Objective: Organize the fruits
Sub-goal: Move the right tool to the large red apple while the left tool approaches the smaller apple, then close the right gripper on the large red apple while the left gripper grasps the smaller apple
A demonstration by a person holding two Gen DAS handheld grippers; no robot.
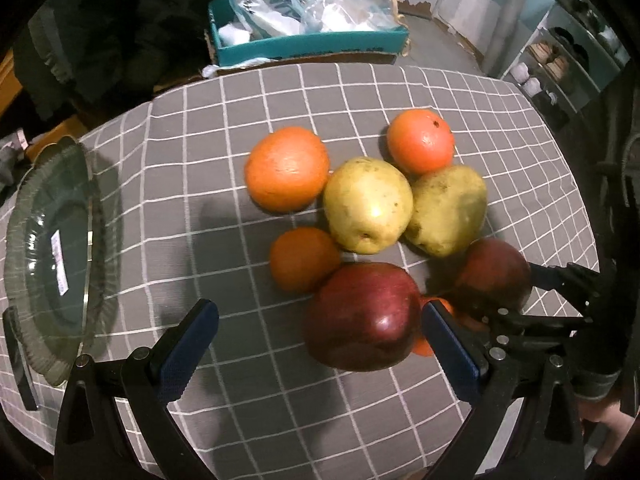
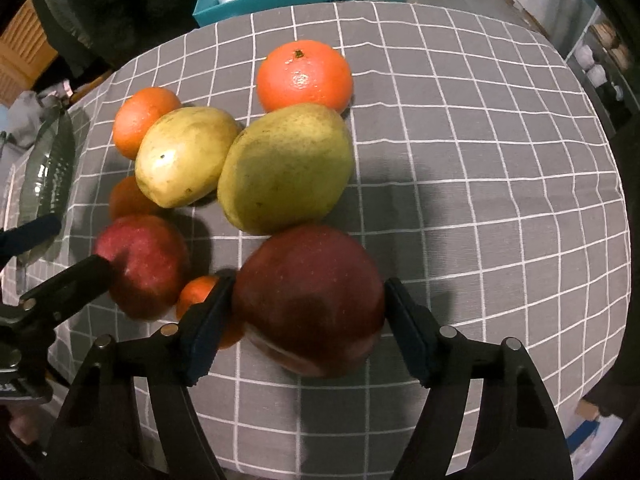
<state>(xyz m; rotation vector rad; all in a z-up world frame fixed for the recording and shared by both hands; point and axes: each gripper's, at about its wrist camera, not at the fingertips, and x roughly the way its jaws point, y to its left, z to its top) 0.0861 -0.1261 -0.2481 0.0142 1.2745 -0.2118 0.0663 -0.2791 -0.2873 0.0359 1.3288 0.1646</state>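
Two apples, one per gripper: my right gripper (image 2: pixel 308 316) clasps the near apple (image 2: pixel 310 300); left gripper (image 1: pixel 320 344), spread wide, should centre on the other apple (image 1: pixel 362 316) before squeezing.

Red apples: one (image 2: pixel 310 300) sits between your right gripper (image 2: pixel 308 320) pads, the other (image 1: pixel 362 316) just inside your left gripper's (image 1: pixel 320 352) right finger.
Small orange citrus fruit (image 2: pixel 196 292): between the two apples.
Yellow-green pears (image 1: pixel 368 204) (image 1: pixel 448 210): touching, behind the apples.
Ribbed clear glass plate (image 1: pixel 24 216): far left on the grey grid-checked tablecloth (image 1: pixel 200 120).
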